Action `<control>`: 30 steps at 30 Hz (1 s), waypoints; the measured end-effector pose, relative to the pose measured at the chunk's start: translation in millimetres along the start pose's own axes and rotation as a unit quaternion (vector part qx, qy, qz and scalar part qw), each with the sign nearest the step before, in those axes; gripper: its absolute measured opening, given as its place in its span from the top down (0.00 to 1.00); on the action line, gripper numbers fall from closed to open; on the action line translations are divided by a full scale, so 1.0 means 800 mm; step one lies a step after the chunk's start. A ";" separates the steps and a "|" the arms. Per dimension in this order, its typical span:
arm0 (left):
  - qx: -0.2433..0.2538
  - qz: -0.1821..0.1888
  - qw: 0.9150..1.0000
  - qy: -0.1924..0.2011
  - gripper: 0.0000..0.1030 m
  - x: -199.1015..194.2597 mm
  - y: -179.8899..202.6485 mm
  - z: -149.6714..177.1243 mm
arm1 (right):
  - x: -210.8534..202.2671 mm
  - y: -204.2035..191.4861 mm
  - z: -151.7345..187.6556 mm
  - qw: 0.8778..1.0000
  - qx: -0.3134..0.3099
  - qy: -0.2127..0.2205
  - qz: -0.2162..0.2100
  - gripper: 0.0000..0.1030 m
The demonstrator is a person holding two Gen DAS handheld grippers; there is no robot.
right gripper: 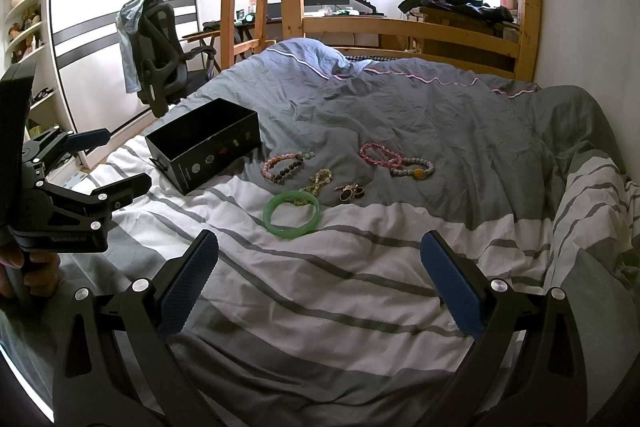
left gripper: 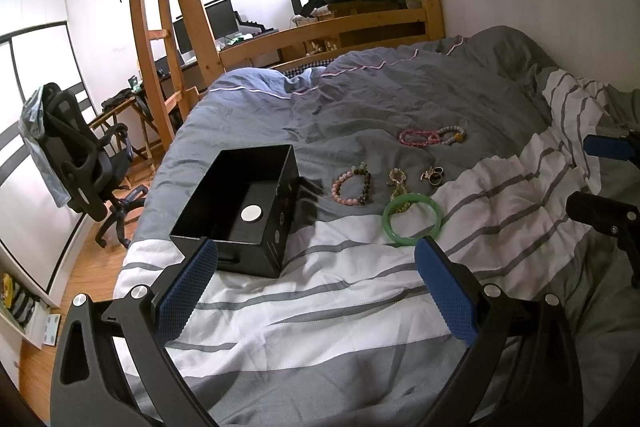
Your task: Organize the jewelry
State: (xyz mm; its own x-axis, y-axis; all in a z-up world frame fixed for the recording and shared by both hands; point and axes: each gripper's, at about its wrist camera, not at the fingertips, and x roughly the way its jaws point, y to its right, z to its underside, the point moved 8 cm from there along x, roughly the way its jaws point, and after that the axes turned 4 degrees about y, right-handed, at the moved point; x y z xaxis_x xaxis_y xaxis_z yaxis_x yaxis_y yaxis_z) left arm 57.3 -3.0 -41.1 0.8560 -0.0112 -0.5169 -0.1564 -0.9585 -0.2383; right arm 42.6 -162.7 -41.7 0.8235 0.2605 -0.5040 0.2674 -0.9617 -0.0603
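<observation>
Both grippers, left [left gripper: 316,291] and right [right gripper: 320,287], jaws apart, empty | green jade bangle [right gripper: 292,214] nearest on striped duvet [right gripper: 320,307], beaded bracelets [right gripper: 286,165] beyond | open black cardboard box [left gripper: 244,203] left | step: pre-pick; next likely: pinch bangle rim.
</observation>
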 end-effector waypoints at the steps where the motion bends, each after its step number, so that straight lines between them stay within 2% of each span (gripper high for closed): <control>1: 0.000 0.001 1.000 -0.001 0.06 0.000 0.000 0.001 | 0.000 0.000 0.000 1.000 0.000 0.000 0.000 0.03; 30: 0.004 0.005 1.000 0.000 0.06 0.005 0.004 0.003 | -0.002 0.004 -0.004 1.000 -0.001 -0.001 0.001 0.03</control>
State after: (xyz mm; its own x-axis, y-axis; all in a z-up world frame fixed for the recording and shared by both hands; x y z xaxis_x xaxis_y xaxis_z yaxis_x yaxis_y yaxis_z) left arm 59.0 -5.5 -45.9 0.8544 -0.0216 -0.5192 -0.1699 -0.9558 -0.2399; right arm 43.6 -166.0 -38.3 0.8228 0.2586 -0.5062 0.2668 -0.9620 -0.0578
